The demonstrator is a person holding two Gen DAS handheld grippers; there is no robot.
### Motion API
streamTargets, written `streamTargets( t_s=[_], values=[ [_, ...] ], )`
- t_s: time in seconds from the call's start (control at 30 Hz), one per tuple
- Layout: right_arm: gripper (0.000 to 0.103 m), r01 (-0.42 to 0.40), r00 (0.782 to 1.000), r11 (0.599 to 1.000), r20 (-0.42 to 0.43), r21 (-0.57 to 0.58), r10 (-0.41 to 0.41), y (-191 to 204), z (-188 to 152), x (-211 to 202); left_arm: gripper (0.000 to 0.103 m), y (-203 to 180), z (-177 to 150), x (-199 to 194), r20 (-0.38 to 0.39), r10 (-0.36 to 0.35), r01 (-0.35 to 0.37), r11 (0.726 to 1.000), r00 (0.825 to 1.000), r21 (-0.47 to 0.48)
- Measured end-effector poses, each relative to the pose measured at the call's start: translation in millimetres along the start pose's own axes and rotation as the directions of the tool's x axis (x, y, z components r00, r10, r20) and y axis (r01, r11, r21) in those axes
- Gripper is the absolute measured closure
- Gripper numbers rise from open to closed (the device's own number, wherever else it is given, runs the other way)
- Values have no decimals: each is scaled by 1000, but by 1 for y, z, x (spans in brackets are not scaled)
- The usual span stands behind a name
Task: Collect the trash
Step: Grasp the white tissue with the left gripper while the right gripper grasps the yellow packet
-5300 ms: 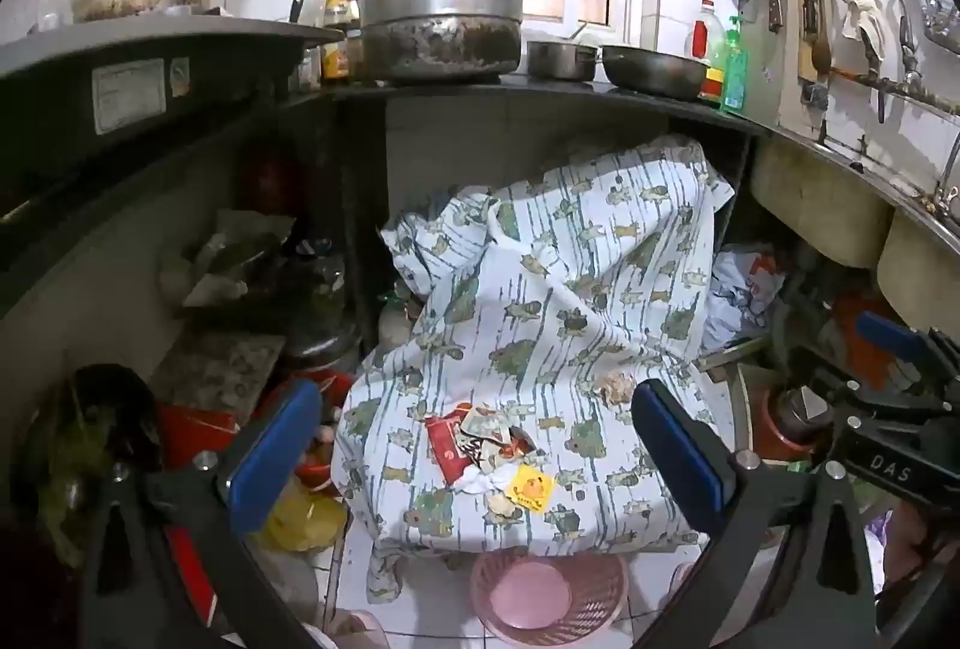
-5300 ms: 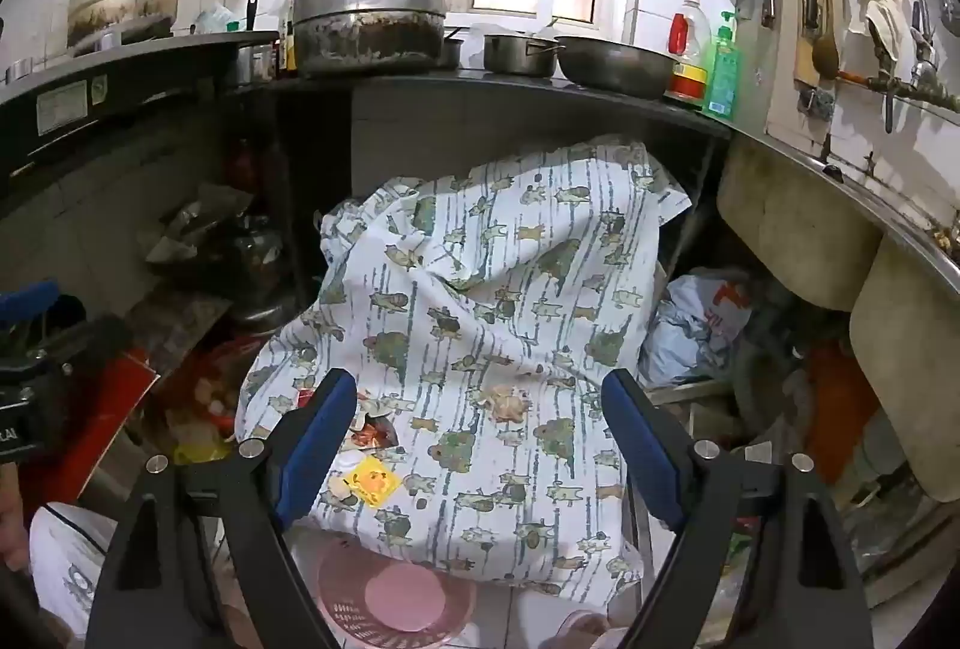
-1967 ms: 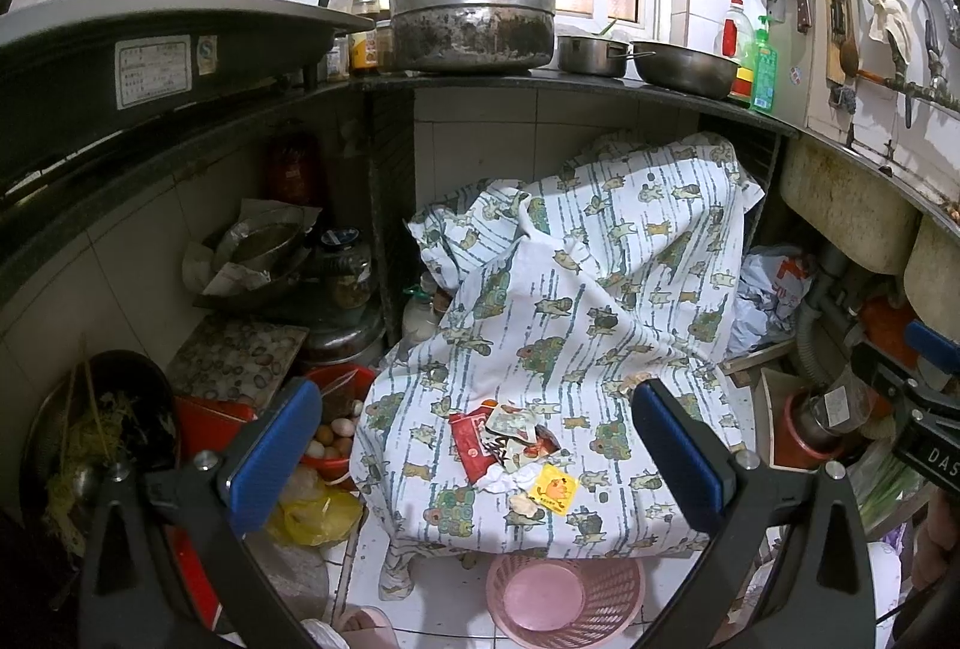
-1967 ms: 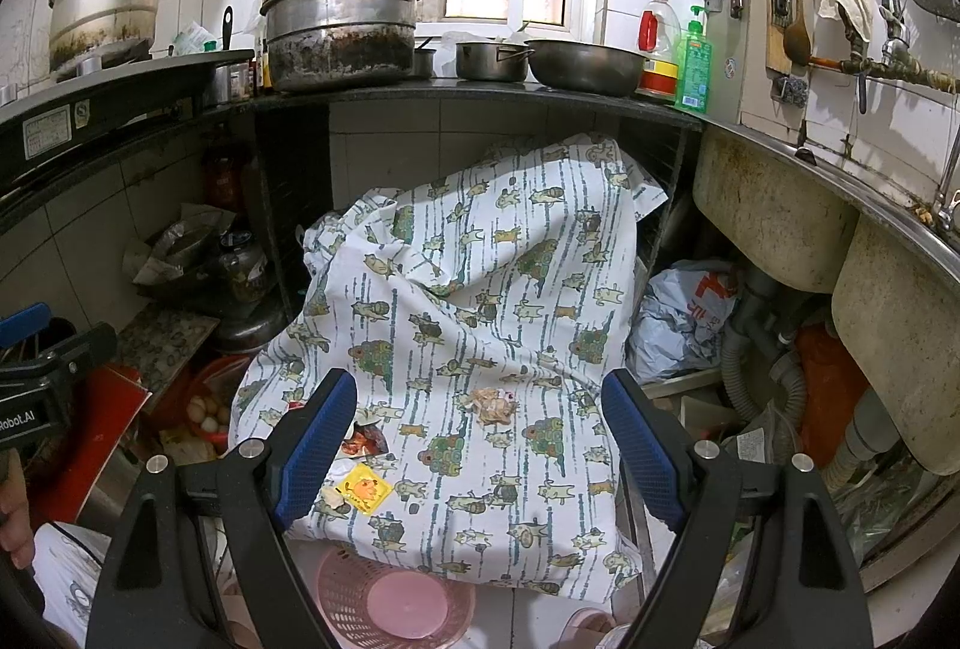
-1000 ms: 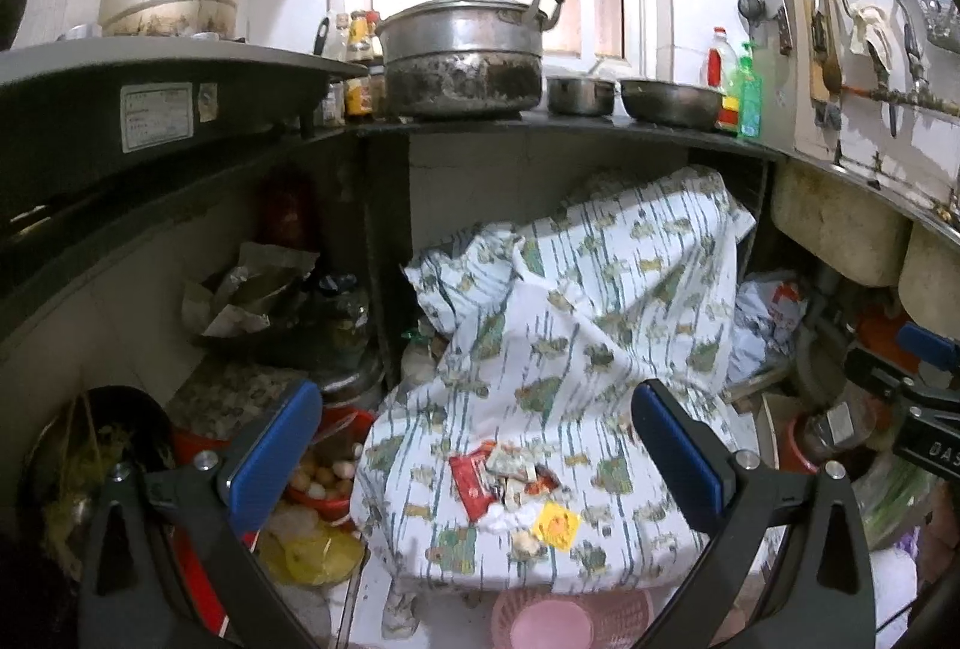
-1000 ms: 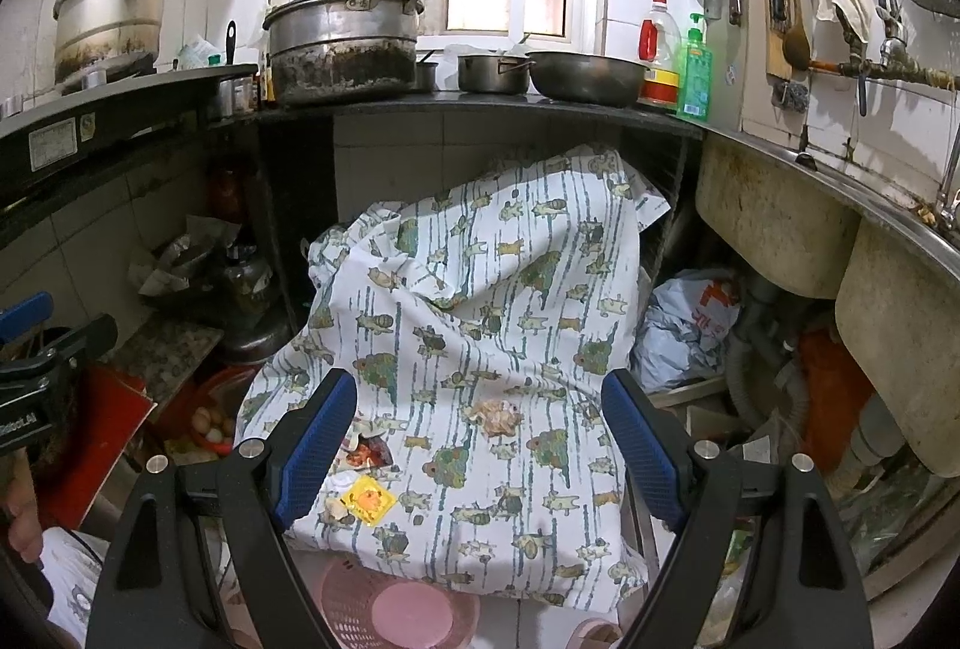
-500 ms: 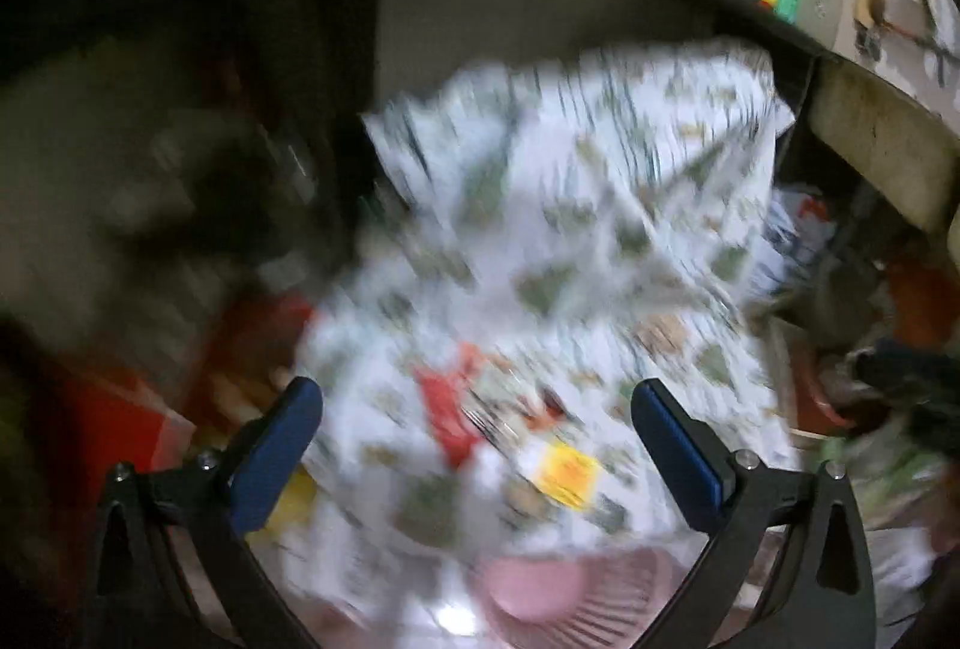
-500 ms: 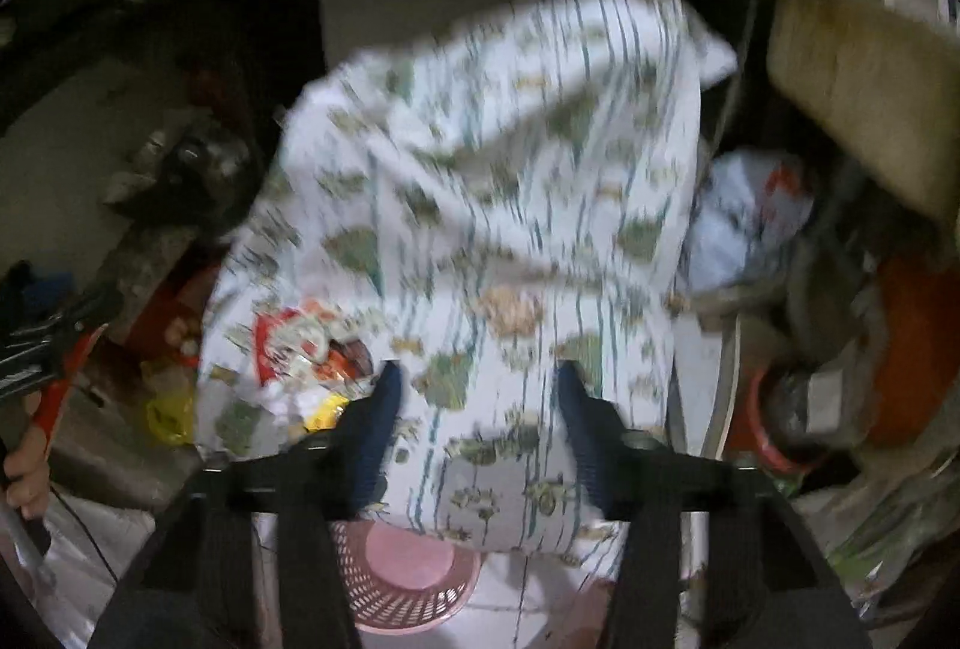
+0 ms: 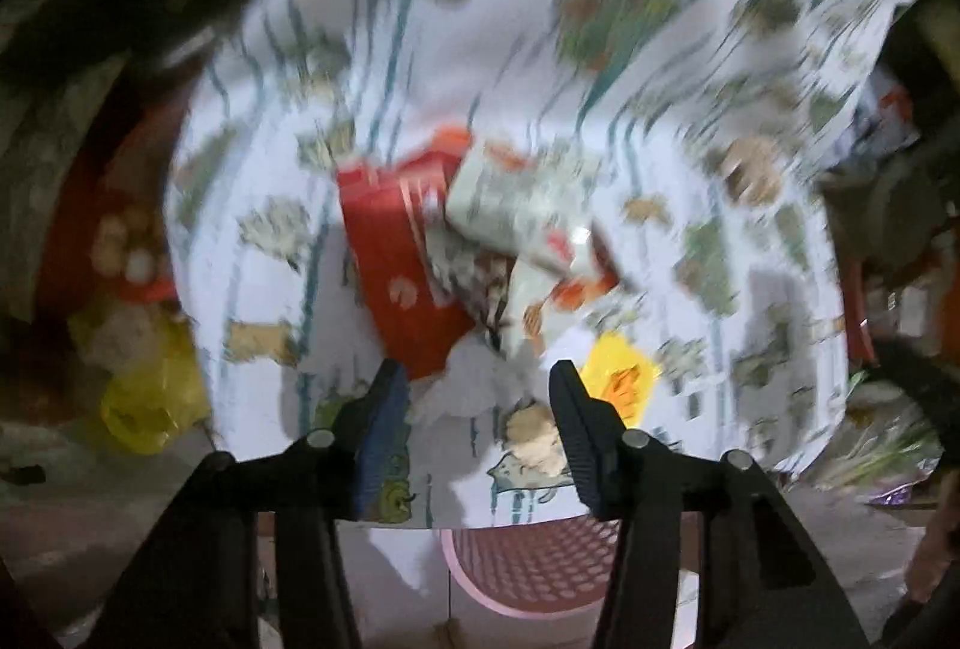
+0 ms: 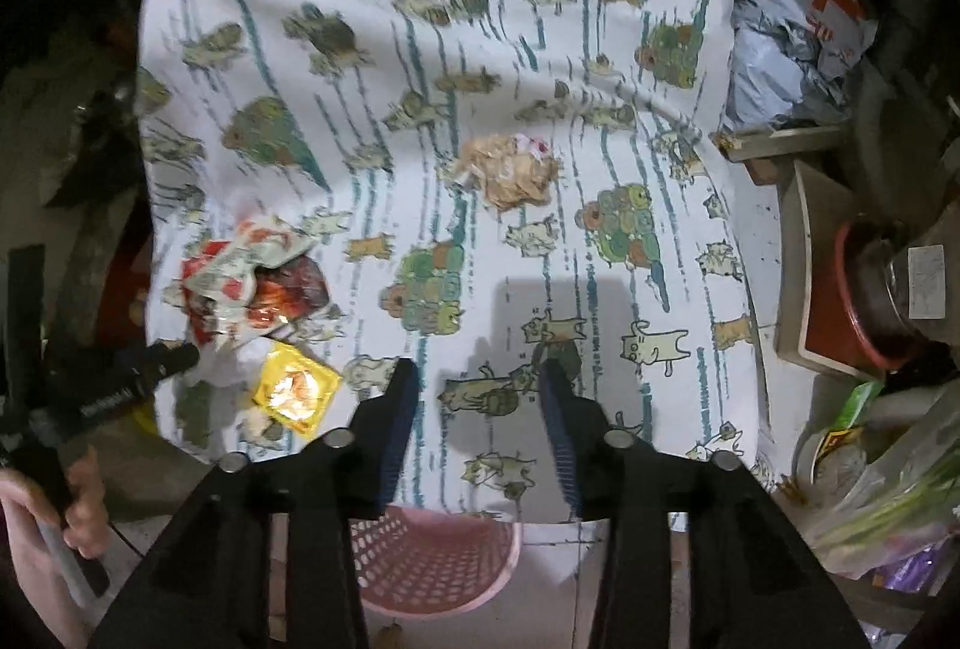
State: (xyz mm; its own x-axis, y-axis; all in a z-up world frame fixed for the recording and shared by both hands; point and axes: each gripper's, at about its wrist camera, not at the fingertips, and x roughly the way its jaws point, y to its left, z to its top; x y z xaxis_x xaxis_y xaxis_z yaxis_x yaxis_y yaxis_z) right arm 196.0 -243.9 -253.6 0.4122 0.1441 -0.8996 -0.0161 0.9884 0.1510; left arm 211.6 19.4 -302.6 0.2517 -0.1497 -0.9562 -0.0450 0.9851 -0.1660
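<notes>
While both wrist views look steeply down, the contents read as follows.

Item 1: patterned cloth (image 10: 540, 241), white with teal stripes and animal prints, draped over a raised surface; it carries all the trash listed.

Item 2: left gripper (image 9: 480, 403), jaws at a narrow gap with nothing visibly clamped, poised just above the near edge of the litter pile. This view is motion-blurred, so contact cannot be told. In the right wrist view its tip lies beside the pile, a bare hand (image 10: 54, 505) gripping the handle.

Item 3: litter pile, left part of the cloth: red wrapper (image 9: 402, 265), pale printed packet (image 9: 516, 205) overlapping it, white crumpled tissue (image 9: 480, 379) at the near edge between the left fingers.

Item 4: yellow sachet (image 10: 297, 391), just beside the pile toward the near edge.

Item 5: tan crumpled wad (image 10: 510, 166), alone mid-cloth, well apart from the pile.

Item 6: right gripper (image 10: 480, 397), jaws narrowed and empty, over bare cloth near the edge, apart from the wad and sachet.

Item 7: pink perforated basket (image 10: 432, 565) on the floor, partly under the cloth's overhang.

Item 8: grey plastic bag (image 10: 786, 48), right of the cloth.
</notes>
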Motion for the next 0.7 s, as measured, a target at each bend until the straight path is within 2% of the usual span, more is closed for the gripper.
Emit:
streamTargets(
  t_s=[0.07, 0.1, 0.13, 0.2, 0.37, 0.6, 0.7],
  values=[
    [53, -28, 999, 1000, -33, 9, 28, 4, 3, 9, 61, 4, 0, 15, -11, 18, -18, 1000, 1000, -8],
    [52, -42, 998, 999, -44, 15, 43, 6, 3, 11, 71, 5, 1, 19, -10, 23, -23, 1000, 1000, -10],
    [47, -53, 997, 998, -50, 19, 54, 8, 3, 12, 87, 6, 1, 21, -12, 19, -19, 1000, 1000, -9],
    [41, -62, 997, 998, -51, 19, 63, 14, 2, 15, 100, 6, 1, 26, -23, -27, 26, 1000, 999, -7],
    [33, -45, 997, 999, -58, -2, 44, 29, 0, 21, 102, -7, -6, -1, 27, -77, 76, 996, 997, 41],
    [33, -100, 985, 995, -144, -12, 97, 60, -6, 45, 102, -6, -14, -62, 158, -148, 140, 988, 976, 58],
    [32, -99, 982, 993, -170, -57, 88, 84, -11, 58, 102, 1, -11, -69, 194, -134, 130, 991, 972, 33]
  ],
)
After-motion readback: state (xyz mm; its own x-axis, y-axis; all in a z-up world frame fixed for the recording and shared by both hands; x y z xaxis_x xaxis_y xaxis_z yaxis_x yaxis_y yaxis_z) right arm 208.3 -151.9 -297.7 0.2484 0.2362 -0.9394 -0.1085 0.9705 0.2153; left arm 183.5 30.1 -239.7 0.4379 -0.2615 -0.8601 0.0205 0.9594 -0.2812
